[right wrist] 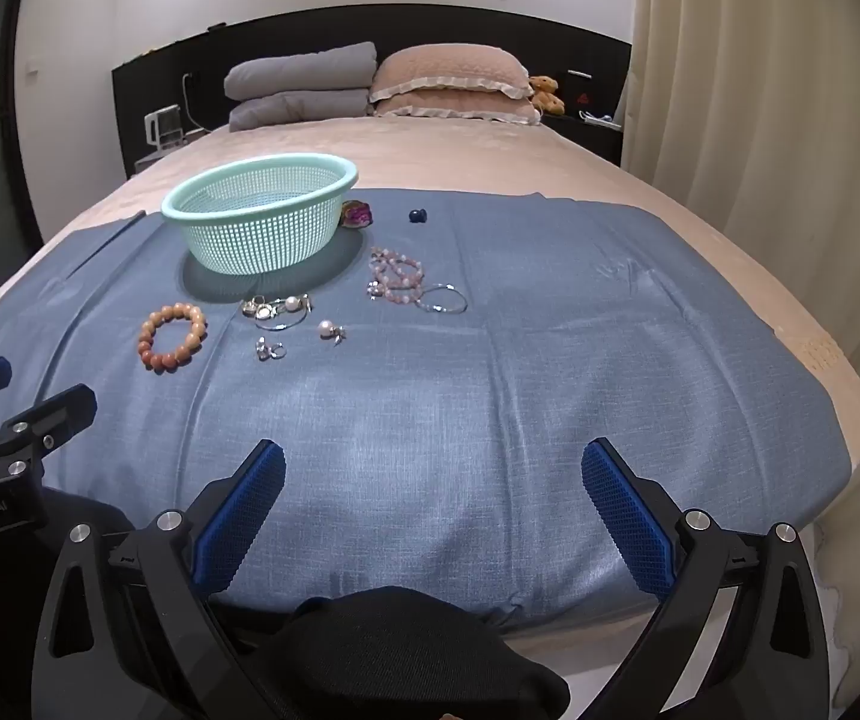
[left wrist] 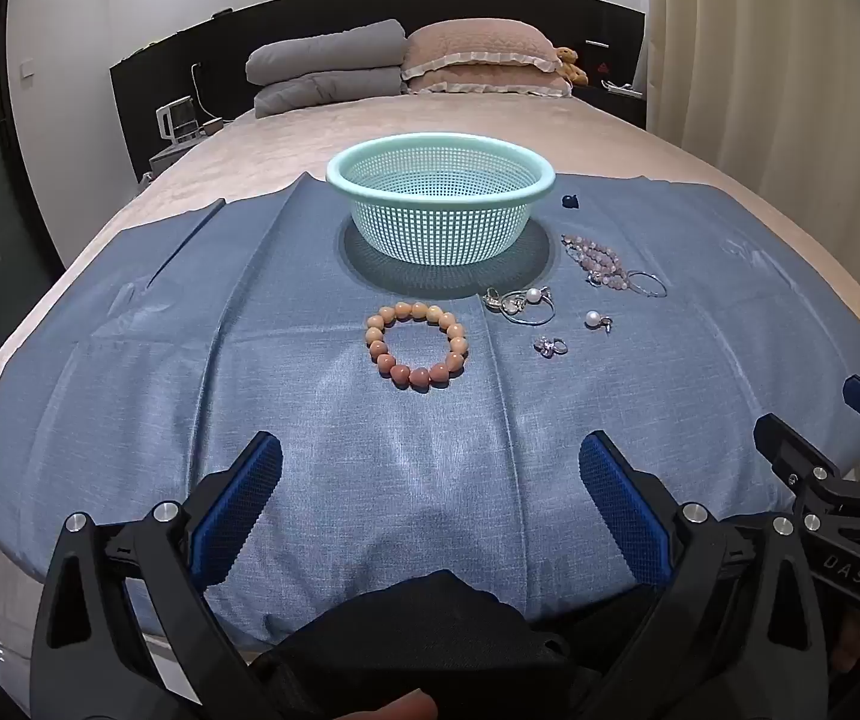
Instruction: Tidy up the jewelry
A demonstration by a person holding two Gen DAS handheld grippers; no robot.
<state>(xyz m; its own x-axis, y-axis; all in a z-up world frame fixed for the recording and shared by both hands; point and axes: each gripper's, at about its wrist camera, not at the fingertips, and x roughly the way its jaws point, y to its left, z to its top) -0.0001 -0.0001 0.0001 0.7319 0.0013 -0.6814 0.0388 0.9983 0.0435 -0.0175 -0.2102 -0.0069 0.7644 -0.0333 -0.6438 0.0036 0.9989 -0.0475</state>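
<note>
The round bracelet of orange-brown beads (left wrist: pixel 416 345) is seen just before the mint-green perforated plastic basket (left wrist: pixel 439 199). It is judged light, hard, prone to roll; one beaded side should be pinched. Left tool (left wrist: pixel 430 510) and right tool (right wrist: pixel 433 516) are held wide apart, empty.

A home bedroom: bed (left wrist: pixel 430 120), stacked pillows (left wrist: pixel 478 63), curtain (left wrist: pixel 760 60).

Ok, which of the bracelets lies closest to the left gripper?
The orange bracelet: a ring of big round orange beads lying open in front of the basket. The pink bracelet, smaller beads in a bunch, lies farther off to the right.
</note>
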